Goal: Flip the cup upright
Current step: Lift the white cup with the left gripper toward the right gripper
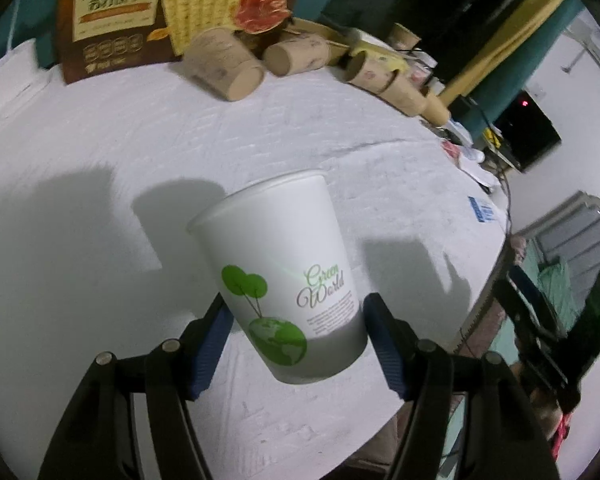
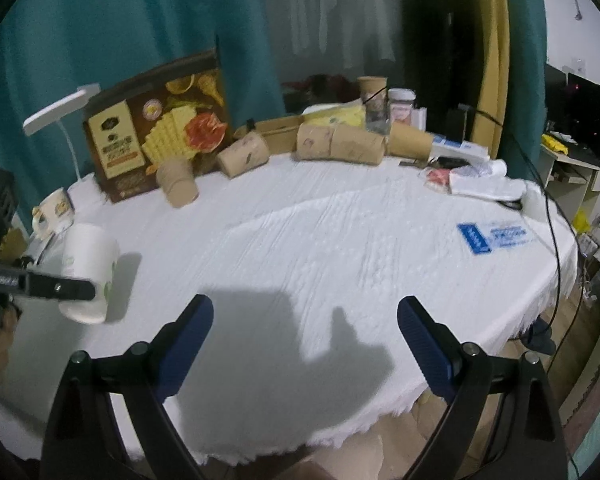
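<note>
- White paper, printed with green trees and a globe: the cup [image 1: 284, 280] sits at centre frame in the left wrist view, clamped between the blue pads of the left gripper [image 1: 298, 334], which grip its lower body on both sides.
- The closed end of the cup lies nearest the camera at lower centre, the wider rim pointing away toward the upper part of the frame; its long axis runs roughly along the gripper's own line, leaning slightly left.
- The cup looks lifted off the white tablecloth [image 1: 100, 152], its shadow falling on the cloth to the upper left, though contact at the near end cannot be ruled out.
- In the right wrist view the same cup [image 2: 88, 256] appears at the far left edge, held by the dark finger of the left gripper [image 2: 60, 288].
- The right gripper [image 2: 304, 344] stands with jaws wide apart and nothing between them, over bare cloth at lower centre, well apart from the cup.
- The left hand is therefore the only one on the cup; judging by the pose, setting it upright turns on bringing the closed end down to the cloth.
- Brown paper cups [image 1: 224, 66] and a cracker box [image 1: 140, 12] lie along the top of the frame, well clear.
</note>
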Tool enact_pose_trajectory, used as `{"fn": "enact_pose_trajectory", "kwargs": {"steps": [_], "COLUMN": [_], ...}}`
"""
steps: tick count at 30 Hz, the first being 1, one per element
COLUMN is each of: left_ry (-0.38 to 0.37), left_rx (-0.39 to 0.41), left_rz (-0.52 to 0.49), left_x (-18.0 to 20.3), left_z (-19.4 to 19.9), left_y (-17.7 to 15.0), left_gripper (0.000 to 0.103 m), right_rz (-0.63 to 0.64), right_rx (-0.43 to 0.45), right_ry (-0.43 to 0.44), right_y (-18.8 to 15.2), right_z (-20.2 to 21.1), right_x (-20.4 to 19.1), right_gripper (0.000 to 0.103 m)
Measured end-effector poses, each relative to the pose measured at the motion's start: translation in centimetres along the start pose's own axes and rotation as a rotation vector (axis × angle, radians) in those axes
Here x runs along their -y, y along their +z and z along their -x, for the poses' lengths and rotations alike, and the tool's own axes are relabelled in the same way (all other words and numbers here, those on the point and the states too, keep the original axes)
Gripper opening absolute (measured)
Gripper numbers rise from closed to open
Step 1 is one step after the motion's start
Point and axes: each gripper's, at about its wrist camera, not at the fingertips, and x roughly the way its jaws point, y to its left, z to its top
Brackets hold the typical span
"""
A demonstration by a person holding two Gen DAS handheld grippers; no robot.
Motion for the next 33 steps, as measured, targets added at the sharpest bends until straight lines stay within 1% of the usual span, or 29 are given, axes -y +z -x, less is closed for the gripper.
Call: {"fn": "enact_pose_trajectory", "kwargs": {"steps": [4,8,13,17,19,21,23,27,29,31,33], "left_ry": [-0.026,-0.080,-0.128,-0.132,-0.141,-0.151,-0.168,-0.179,-0.200,-0.223,-0.216], "left_rx": [-0.050,-0.108,-0.126,-0.122,-0.122,-0.115,-0.106,-0.076,-0.055,-0.010,0.046], "left_rz": [0.022,0.063,0.103,0.122,0.136,0.145,0.161,0.171,0.179,0.186,0.193], "left_x": [0.1,0.5,1.1,1.2,1.1,0.9,0.7,0.4,0.1,-0.5,-1.3], "left_z": [-1.5,-3.0,-3.8,-4.0,-4.0,-3.9,-3.6,-2.6,-1.8,-0.6,0.7], "left_y": [-0.7,-1.4,-1.5,-1.5,-1.5,-1.5,-1.5,-1.6,-1.7,-2.1,-2.6], "left_gripper": [0.067,0.067,0.068,0.069,0.072,0.076,0.076,0.078,0.079,0.079,0.079], "right_rz": [0.008,0.009,0.000,0.004,0.008,0.009,0.009,0.026,0.042,0.067,0.110], "right_rx": [-0.020,-0.033,-0.047,-0.043,-0.041,-0.041,-0.044,-0.049,-0.056,-0.061,-0.063], "right_ry": [0.006,0.001,-0.008,-0.012,-0.016,-0.020,-0.021,-0.024,-0.022,-0.014,0.001], "right_y": [-0.9,-1.4,-1.1,-0.9,-0.8,-0.8,-0.6,-0.2,0.2,0.7,1.4], "right_z": [0.1,0.4,0.3,0.3,0.2,0.1,-0.1,-0.3,-0.4,-0.5,-0.4], "right_x": [-0.6,-0.4,0.4,0.6,0.7,0.8,0.9,0.8,0.5,0.1,-0.7], "right_gripper": [0.092,0.092,0.092,0.092,0.092,0.092,0.092,0.092,0.092,0.092,0.092]}}
